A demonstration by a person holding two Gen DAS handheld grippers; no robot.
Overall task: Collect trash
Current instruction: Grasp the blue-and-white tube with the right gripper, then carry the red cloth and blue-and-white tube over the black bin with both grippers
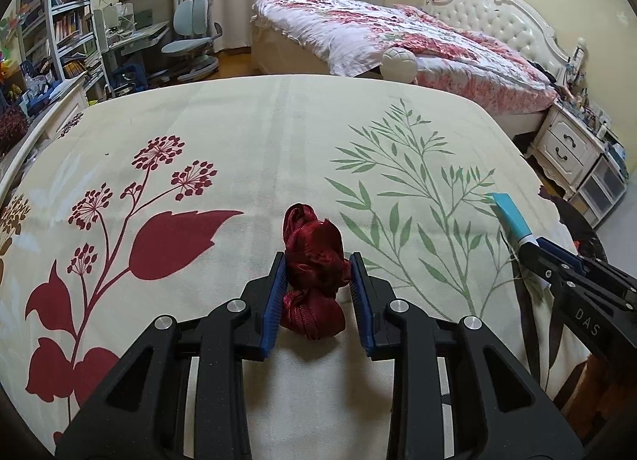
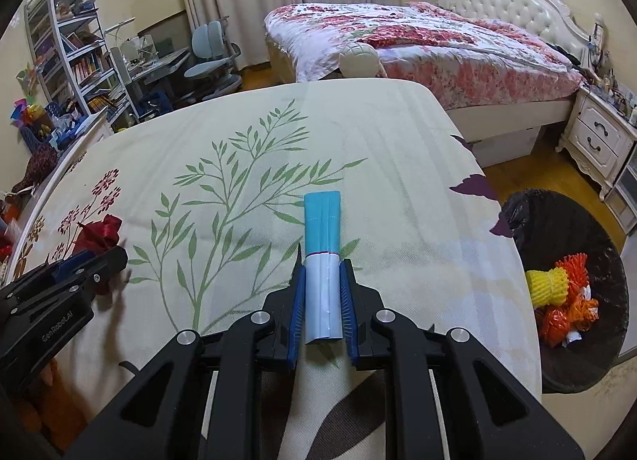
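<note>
- Cream woven cloth (image 1: pixel 278 149) printed with dark red flower heads and green leafy sprays covers the rounded table under both my grippers; it looks matte and faintly ribbed.
- Beyond the table's far edge stands a bed (image 1: pixel 398 38) with a rumpled floral quilt and a tufted white headboard.
- My left gripper (image 1: pixel 318 281) is closed to a narrow gap on a crumpled dark red ribbon bundle (image 1: pixel 314 257), glossy and pleated, its blue ribbed pads pressing both sides.
- My right gripper (image 2: pixel 322 297) is clamped tight on a flat folded wrapper (image 2: pixel 322 257), pale blue at the pads and teal at the free end sticking out ahead of the fingertips.
- To the right of that gripper, off the table's edge, sits a round bin (image 2: pixel 573 229) lined with black plastic, holding yellow and orange foam netting (image 2: pixel 557 285).
</note>
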